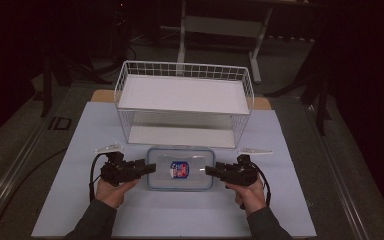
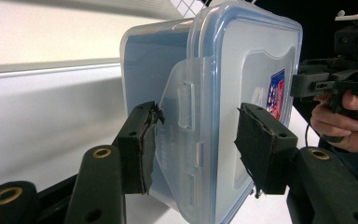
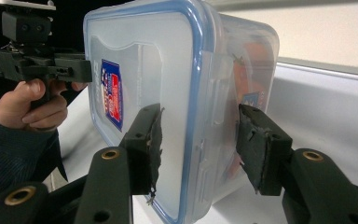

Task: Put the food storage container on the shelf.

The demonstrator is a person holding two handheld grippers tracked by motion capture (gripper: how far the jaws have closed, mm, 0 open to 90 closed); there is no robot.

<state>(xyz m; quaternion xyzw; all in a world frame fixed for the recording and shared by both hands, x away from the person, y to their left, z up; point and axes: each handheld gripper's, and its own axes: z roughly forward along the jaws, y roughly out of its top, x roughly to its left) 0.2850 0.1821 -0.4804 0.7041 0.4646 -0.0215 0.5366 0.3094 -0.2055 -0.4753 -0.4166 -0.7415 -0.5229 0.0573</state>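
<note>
Resting on the worktop point(image 1: 130, 220) just in front of a wire basket point(image 1: 184, 75), a clear plastic box point(image 1: 180, 170) with a blue-rimmed snap lid looks stiff, smooth, light and probably slippery, so its two short ends are the sound places to hold. Each hand reaches in level toward the box, left gripper point(image 1: 149, 168) and right gripper point(image 1: 211, 171) at opposite ends. Jaws straddle those ends half-open; whether the pads point(image 2: 144, 149) truly press I cannot tell.

black hand-held gripper point(image 1: 150, 168), brass-ringed screw holes, trailing cables, dark sleeves point(image 1: 96, 220)
</note>
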